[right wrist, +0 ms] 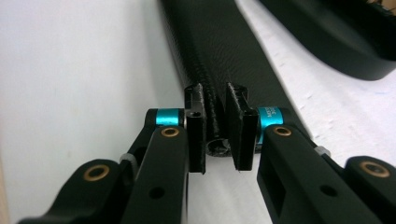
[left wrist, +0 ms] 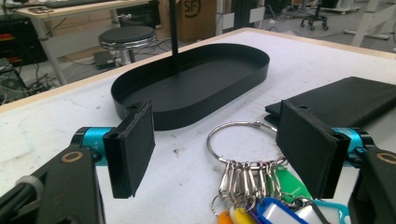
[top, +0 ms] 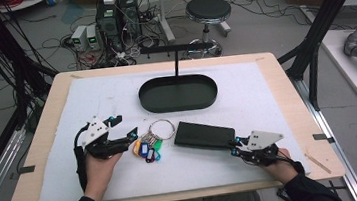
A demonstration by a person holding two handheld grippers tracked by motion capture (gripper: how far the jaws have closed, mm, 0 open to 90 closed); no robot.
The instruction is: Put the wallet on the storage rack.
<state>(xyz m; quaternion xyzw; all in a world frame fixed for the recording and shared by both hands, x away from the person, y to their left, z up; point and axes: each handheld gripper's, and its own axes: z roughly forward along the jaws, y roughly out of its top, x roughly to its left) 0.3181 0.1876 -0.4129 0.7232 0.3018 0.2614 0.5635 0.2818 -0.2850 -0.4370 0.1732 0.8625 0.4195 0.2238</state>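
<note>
- Right gripper, lower right of the high view: jaws clamped on the edge of the black wallet, which lies at frame centre.
- Left gripper, lower left: jaws spread wide, nothing held, around the key ring.

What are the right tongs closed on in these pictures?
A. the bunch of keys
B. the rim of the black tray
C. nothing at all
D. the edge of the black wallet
D: in the right gripper view the right tongs pinch the rounded edge of the black wallet, while the bunch of keys lies by the open left tongs.
</note>
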